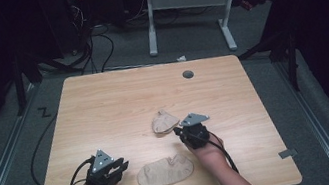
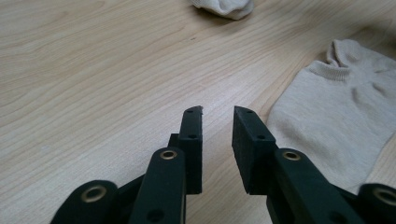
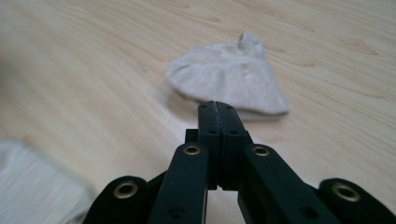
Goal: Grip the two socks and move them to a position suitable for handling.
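Two beige socks lie on the table (image 1: pixel 102 98), one for each hand by the look of it. A flat sock (image 1: pixel 164 171) rests between the two forearms, just to the right of the left gripper (image 1: pixel 114 168), its long axis running roughly sideways across the table edge with the cuff end toward the right hand. In the left gripper view that flat sock (image 2: pixel 336 116) sits to the right of the jaws, close but apart from them; the left gripper (image 2: pixel 218 114) stands narrowly parted with nothing between its pads. A bunched sock (image 1: pixel 163 122) lies just ahead and to the left of the right gripper (image 1: pixel 179 131). In the right gripper view the bunched sock (image 3: pixel 229 81) is straight ahead of the tips, its broad edge facing them, and the right gripper (image 3: pixel 216 105) is closed pad to pad, holding nothing. It may be touching the near hem, though the angle makes that hard to judge. Reaching either sock means the nearer hand: left for the flat one, right for the bunched one
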